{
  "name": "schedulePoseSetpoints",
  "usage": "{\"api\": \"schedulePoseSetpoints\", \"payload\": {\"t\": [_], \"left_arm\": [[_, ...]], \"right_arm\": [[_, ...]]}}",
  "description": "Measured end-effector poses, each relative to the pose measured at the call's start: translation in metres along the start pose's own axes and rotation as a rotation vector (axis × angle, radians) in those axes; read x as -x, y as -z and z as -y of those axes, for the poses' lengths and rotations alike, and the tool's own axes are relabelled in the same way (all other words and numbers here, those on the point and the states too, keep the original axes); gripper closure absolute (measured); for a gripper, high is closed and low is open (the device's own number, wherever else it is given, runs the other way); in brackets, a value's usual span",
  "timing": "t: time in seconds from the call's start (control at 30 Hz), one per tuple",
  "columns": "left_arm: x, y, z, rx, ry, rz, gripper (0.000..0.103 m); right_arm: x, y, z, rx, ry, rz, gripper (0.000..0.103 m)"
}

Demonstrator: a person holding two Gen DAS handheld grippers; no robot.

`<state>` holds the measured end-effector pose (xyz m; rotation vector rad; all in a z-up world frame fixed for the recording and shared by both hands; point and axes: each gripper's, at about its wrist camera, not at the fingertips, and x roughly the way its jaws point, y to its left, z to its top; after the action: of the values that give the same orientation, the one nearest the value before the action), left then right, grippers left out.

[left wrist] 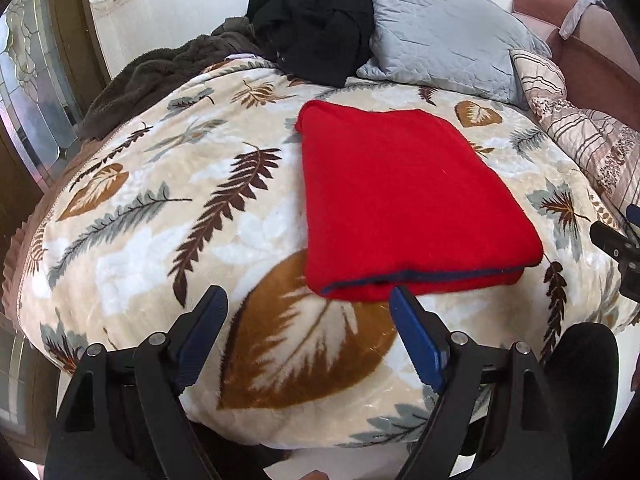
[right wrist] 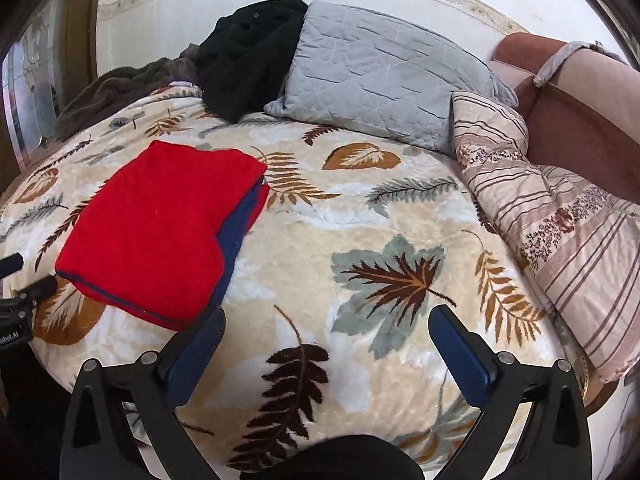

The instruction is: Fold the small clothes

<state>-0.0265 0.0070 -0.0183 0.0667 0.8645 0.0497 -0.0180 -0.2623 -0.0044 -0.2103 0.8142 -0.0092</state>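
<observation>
A red garment with a dark blue edge lies folded into a flat rectangle on the leaf-patterned blanket. It also shows at the left of the right wrist view. My left gripper is open and empty, just in front of the garment's near edge. My right gripper is open and empty, over bare blanket to the right of the garment's near corner. The right gripper's tip shows at the right edge of the left wrist view, and the left gripper's tip at the left edge of the right wrist view.
A black garment and a brown fleece are piled at the far side of the bed. A grey quilted pillow and a striped quilt lie at the back right. A brown sofa stands beyond. The bed's front edge is just below both grippers.
</observation>
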Motion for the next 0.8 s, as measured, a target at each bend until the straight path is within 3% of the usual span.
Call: {"api": "schedulePoseSetpoints", "payload": {"t": [0.8], "left_arm": [[0.025,0.009,0.025,-0.020,0.110,0.027,0.019]], "right_arm": [[0.012,0.016,0.010,-0.059,0.001,-0.020,0.001]]}}
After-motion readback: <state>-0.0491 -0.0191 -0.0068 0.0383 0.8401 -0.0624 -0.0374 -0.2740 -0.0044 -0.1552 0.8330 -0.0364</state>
